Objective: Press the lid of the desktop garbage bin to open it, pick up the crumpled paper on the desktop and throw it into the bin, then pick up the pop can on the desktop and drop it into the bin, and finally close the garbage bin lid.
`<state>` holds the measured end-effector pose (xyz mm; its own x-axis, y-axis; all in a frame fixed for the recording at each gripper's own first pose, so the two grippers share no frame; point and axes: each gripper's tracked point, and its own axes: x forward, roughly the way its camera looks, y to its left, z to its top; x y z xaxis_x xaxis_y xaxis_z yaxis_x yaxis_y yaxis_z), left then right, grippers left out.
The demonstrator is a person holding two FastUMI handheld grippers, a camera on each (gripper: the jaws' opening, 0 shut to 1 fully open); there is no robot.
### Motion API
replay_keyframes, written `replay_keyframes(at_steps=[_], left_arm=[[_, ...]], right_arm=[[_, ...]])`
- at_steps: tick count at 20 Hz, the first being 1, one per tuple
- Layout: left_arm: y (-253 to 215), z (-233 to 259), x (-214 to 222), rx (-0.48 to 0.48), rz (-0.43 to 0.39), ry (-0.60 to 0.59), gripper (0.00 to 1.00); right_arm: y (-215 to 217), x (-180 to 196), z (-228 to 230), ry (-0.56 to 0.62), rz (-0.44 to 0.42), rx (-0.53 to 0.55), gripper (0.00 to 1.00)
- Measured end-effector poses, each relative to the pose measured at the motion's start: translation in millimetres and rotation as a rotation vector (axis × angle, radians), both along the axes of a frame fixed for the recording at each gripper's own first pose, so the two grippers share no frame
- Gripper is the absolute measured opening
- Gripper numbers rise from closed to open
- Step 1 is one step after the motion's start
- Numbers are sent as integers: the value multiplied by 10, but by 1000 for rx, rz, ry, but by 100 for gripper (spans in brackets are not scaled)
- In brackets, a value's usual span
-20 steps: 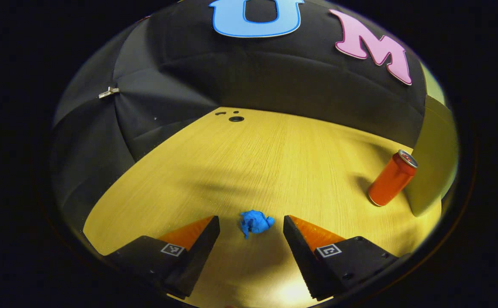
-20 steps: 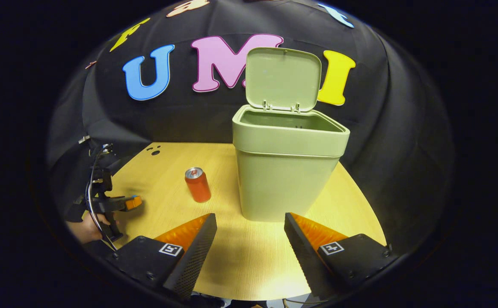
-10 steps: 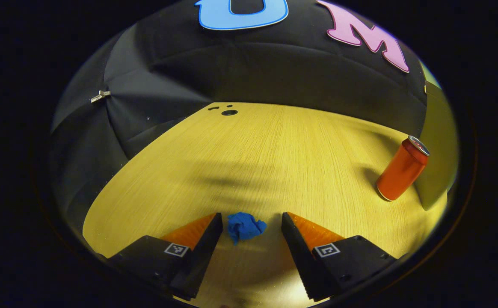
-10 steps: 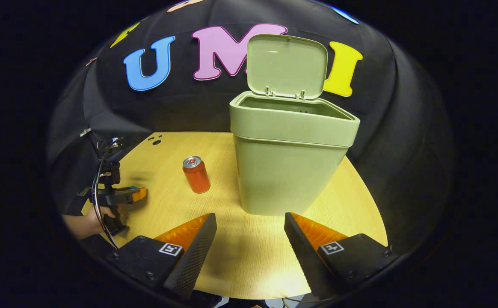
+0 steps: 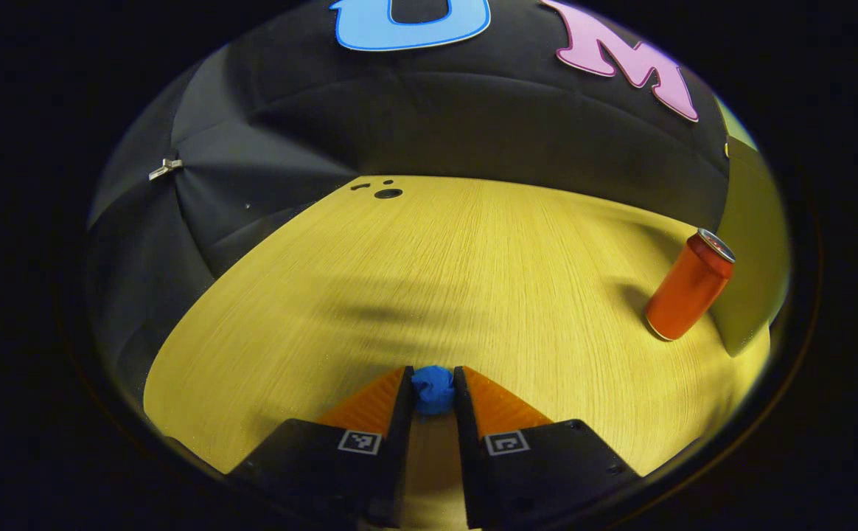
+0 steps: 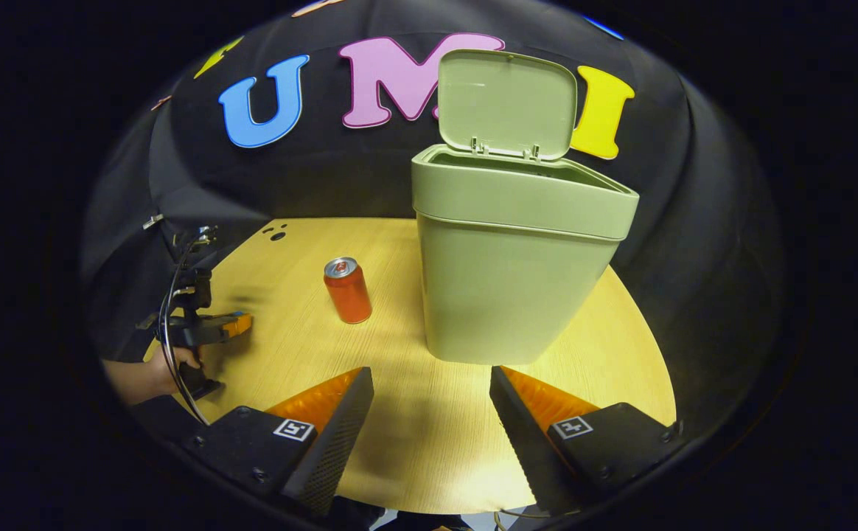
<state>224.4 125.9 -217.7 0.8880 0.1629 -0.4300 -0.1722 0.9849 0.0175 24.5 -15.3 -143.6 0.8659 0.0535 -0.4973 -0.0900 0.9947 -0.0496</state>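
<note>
In the left gripper view we see the left gripper (image 5: 433,389) low over the wooden desktop (image 5: 473,273), its two fingers drawn in on the crumpled paper (image 5: 433,389). The blue wad sits pinched between the fingertips, both pressing its sides. We cannot tell whether the paper rests on the wood or is just clear of it; the fingers hide its underside.

Beyond the tips the desktop runs bare to the black cloth wall. Far right in that view stands the pop can (image 5: 688,285), upright, orange with a silver top, just beside the green wall of the garbage bin (image 5: 752,251). Near the far edge of the desktop we note a small dark hole (image 5: 388,194).

In the right gripper view, the right gripper (image 6: 432,383) hovers above the near edge of the desktop, fingers spread wide, holding nothing. Ahead of it and a little to the right stands the garbage bin, its lid (image 6: 507,103) tipped upright on the back hinge, mouth open. The pop can is left of the bin, apart from it, upright.

At the far left of this view we see the other gripper down at the desktop, held by a person's hand (image 6: 150,373), with a thin cable looping beside it.
</note>
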Motion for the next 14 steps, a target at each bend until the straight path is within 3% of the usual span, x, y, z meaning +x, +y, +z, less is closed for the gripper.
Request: replay_keyframes(at_steps=[4,5,7,10,14], left_arm=[[-7,25,18,7,-7,-7,30],[-17,25,15,9,-8,-9,32],[-53,85,-14,15,-19,-21,24],[-174,275,-55,33,-67,-47,31],[-396,732,-188,66,-134,-103,27]], right_arm=[[0,-1,-27,8,0,4,100],[2,-2,-33,11,2,5,100],[4,-7,-31,11,9,4,100],[31,-28,-68,18,25,12,100],[169,-23,-132,20,59,33,100]])
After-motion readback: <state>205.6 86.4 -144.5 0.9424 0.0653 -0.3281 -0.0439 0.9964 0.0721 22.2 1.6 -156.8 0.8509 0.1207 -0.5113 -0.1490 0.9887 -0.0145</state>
